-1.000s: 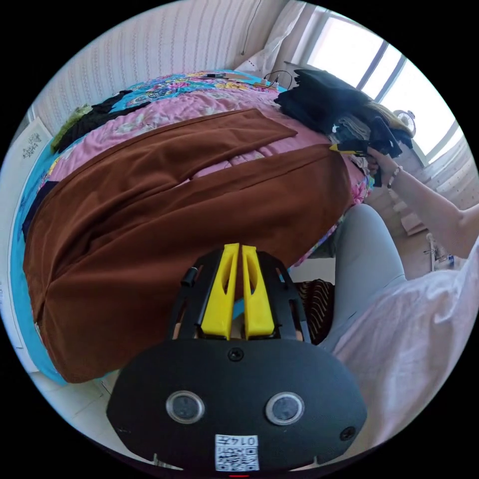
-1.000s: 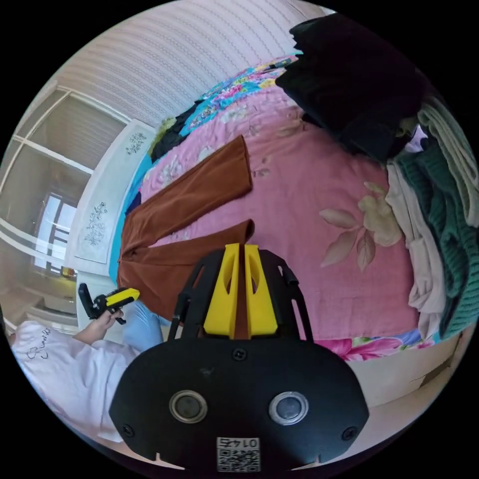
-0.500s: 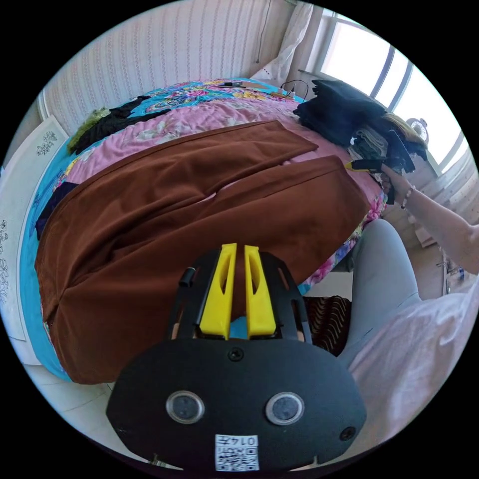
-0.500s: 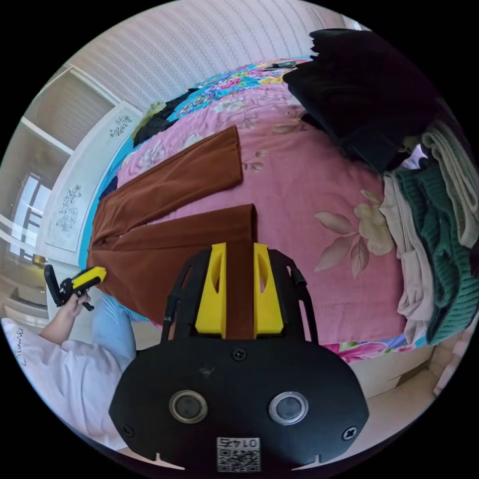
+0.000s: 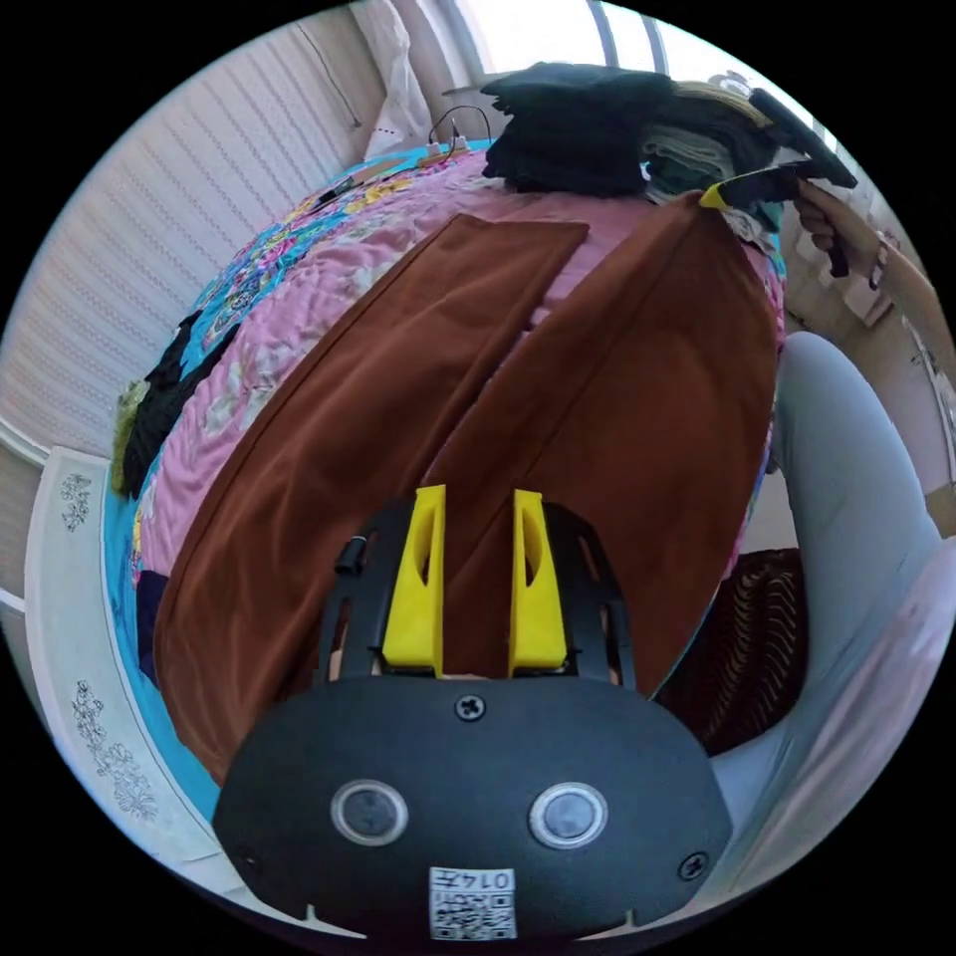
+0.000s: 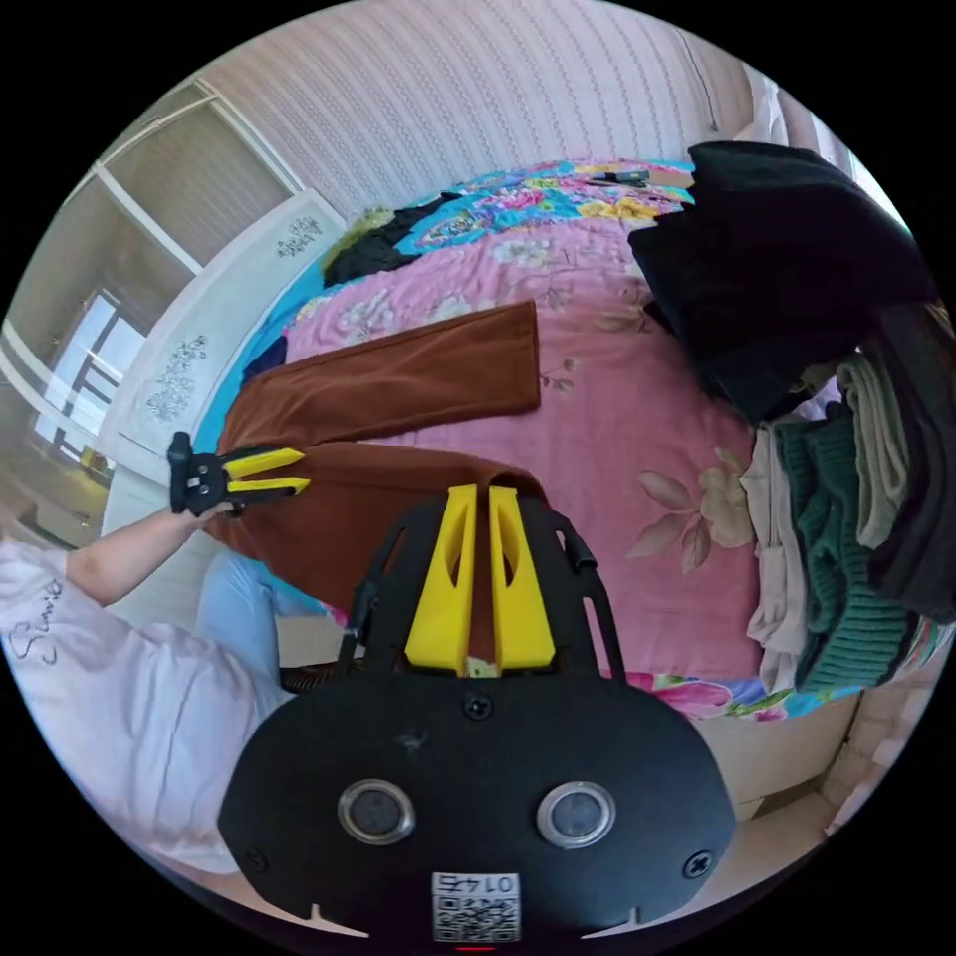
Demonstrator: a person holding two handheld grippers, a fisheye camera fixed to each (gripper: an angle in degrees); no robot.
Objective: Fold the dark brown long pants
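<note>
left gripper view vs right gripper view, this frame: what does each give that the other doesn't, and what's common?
Left gripper view: the left gripper up close, open above the waist end, and the hand holding the right gripper at the far hem.
Right gripper view: the right gripper's closed jaws on that raised hem, the green knit in the side pile, and the white floral panel.
Both: dark brown pants spread on the pink bedspread, black clothes pile, striped wall.
</note>
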